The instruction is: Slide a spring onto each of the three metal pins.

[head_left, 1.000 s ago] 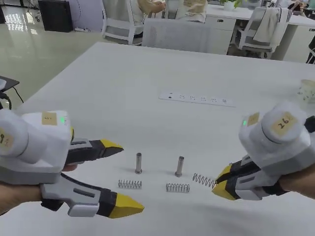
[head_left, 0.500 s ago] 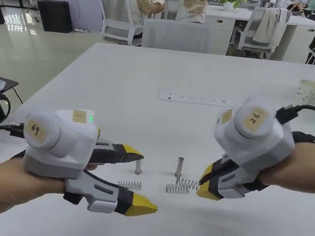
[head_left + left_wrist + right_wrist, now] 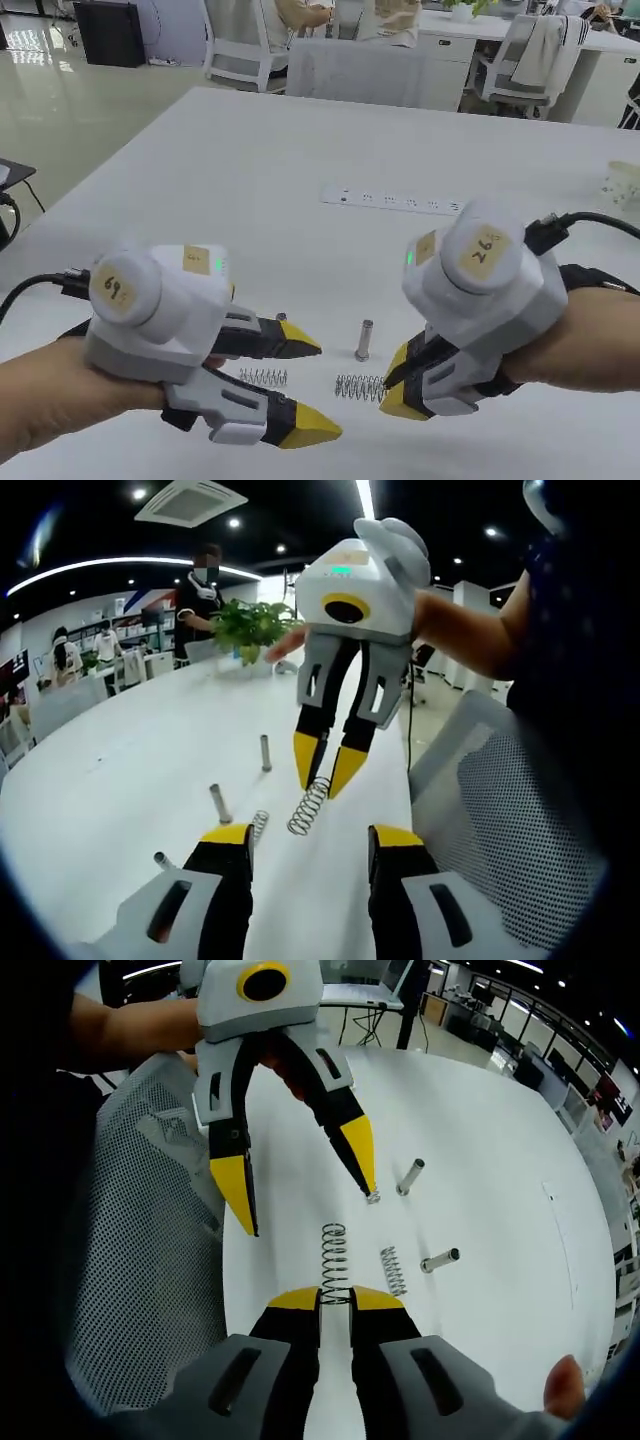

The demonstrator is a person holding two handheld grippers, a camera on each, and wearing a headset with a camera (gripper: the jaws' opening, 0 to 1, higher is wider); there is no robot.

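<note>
Right gripper [image 3: 335,1300] narrow, pinching one end of spring [image 3: 333,1250] just beside pin [image 3: 364,339]. Left gripper [image 3: 318,388] wide, left of pin. Table [image 3: 300,180] open beyond pin.

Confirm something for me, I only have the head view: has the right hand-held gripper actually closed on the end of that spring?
Observer: Yes. In the right gripper view the right hand-held gripper is shut on one end of the spring, and the rest of the spring sticks out ahead of it.
Operator: How many pins are out? I make out one clearly.
Observer: Three, in the left gripper view: a far pin, a middle pin and a near pin.
Operator: Is the other one holding anything?
Observer: No. The left hand-held gripper is open, with nothing between its jaws.
</note>
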